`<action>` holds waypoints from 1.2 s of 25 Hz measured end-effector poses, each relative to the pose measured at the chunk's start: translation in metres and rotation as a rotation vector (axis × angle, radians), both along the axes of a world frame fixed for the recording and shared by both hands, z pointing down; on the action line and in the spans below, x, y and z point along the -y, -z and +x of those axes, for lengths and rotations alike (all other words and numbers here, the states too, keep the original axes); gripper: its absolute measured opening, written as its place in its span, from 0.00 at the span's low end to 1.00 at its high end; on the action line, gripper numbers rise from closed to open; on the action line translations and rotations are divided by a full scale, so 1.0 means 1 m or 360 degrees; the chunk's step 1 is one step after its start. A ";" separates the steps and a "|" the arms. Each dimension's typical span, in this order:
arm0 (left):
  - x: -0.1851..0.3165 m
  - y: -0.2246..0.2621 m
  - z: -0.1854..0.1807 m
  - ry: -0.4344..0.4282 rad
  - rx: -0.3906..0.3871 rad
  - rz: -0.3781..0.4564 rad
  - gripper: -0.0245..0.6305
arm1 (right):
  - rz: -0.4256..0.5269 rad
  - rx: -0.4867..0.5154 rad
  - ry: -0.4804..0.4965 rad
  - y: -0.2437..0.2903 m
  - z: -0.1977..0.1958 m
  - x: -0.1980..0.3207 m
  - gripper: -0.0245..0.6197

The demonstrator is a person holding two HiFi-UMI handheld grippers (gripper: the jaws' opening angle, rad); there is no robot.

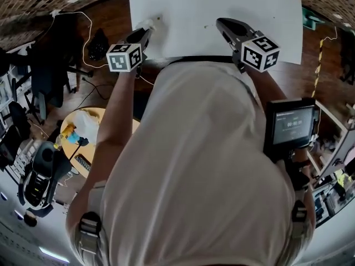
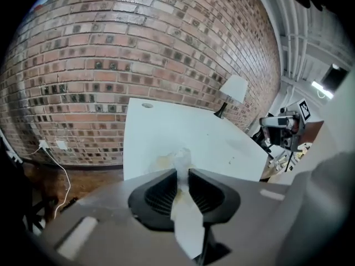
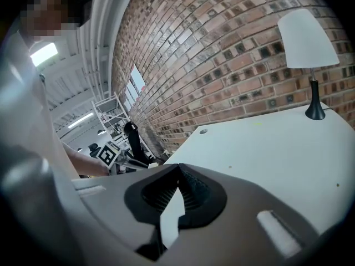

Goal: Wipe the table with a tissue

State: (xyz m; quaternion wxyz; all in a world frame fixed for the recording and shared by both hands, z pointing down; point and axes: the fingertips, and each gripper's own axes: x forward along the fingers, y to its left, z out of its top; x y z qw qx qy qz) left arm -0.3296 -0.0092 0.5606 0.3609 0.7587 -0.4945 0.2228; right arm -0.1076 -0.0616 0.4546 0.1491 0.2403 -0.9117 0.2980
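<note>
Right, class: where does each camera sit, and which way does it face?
Head view: on the person's head, facing steeply down at the table; torso, arms, left gripper, right gripper show.
Left gripper view: on the left gripper, facing along jaws shut on a tissue toward the brick wall.
Right gripper view: on the right gripper, facing across the table; shut jaws show.
Shared: both gripper views show the lamp.
</note>
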 end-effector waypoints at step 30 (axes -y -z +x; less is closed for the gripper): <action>0.045 -0.044 -0.008 0.0226 0.0206 -0.0265 0.15 | -0.0105 0.0096 -0.0115 -0.016 0.020 0.028 0.05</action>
